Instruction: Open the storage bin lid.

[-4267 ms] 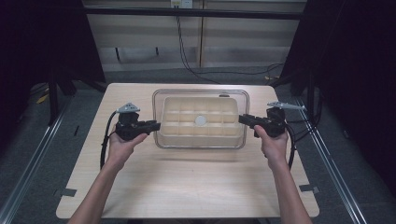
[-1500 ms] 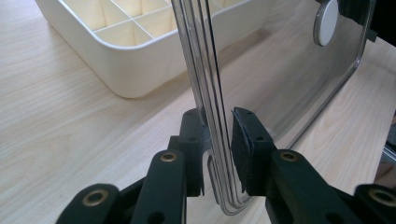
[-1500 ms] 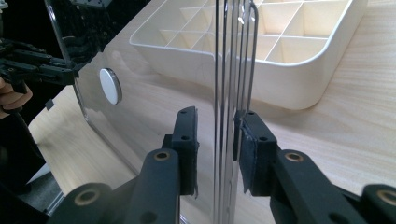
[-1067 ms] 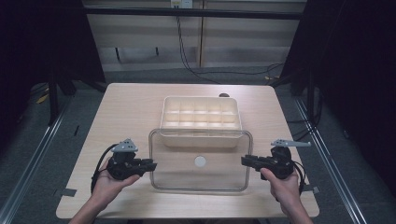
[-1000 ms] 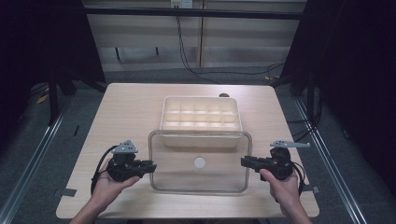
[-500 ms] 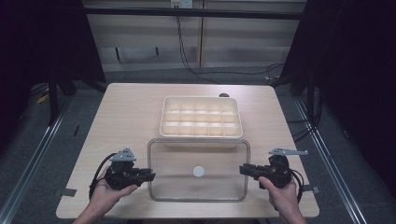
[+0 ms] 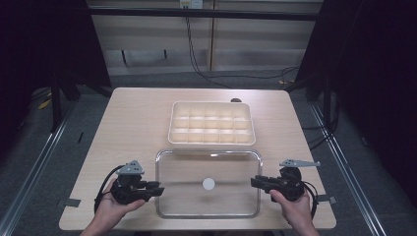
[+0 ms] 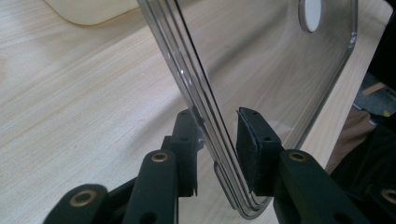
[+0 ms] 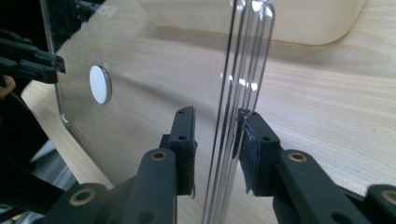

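Sitting empty: compartment tray (image 7: 211, 123) behind clear lid (image 7: 207, 183)

Light from above makes the surface (image 7: 137, 123) bright, and the room around it is very dark. Near the fingers (image 9: 184, 140) the clear lid (image 9: 140, 70) has small white shiny streaks. The fingers look a bit blurry up close.
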Available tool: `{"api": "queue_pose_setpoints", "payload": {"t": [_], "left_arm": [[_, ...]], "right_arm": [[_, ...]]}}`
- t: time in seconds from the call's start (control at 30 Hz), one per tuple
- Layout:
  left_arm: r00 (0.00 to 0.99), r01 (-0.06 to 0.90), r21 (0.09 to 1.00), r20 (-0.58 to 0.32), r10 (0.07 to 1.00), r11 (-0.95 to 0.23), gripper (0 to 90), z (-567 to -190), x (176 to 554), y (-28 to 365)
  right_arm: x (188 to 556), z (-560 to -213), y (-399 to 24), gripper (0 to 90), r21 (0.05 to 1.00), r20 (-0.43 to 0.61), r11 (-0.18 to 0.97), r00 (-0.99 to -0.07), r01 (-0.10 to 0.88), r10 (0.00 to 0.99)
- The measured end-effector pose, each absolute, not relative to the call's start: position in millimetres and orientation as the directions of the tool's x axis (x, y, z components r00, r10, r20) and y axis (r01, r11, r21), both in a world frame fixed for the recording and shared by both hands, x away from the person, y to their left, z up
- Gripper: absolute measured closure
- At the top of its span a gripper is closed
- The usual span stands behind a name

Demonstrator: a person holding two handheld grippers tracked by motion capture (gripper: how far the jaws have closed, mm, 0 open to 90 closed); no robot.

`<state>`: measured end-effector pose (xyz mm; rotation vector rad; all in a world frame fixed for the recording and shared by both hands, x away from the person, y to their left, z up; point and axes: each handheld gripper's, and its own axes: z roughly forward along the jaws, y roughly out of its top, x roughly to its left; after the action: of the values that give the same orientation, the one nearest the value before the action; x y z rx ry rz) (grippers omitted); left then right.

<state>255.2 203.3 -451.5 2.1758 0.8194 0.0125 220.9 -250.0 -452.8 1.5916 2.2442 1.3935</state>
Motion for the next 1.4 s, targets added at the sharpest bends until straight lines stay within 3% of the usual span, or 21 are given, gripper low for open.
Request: {"api": "queue_pose_setpoints", "payload": {"t": [0.93, 1.4], "left_arm": [[0.768, 0.609, 0.622, -0.308, 0.562, -0.492, 57.8, -471, 263, 204], [0.756, 0.626, 0.581, -0.287, 0.589, -0.520, 56.5, -479, 271, 201]], "right_arm": [[231, -474, -235, 55.9, 0.629, 0.403, 0.101, -0.435, 0.771, 0.805], [238, -487, -233, 51.2, 0.588, 0.390, 0.115, -0.405, 0.801, 0.827]]}}
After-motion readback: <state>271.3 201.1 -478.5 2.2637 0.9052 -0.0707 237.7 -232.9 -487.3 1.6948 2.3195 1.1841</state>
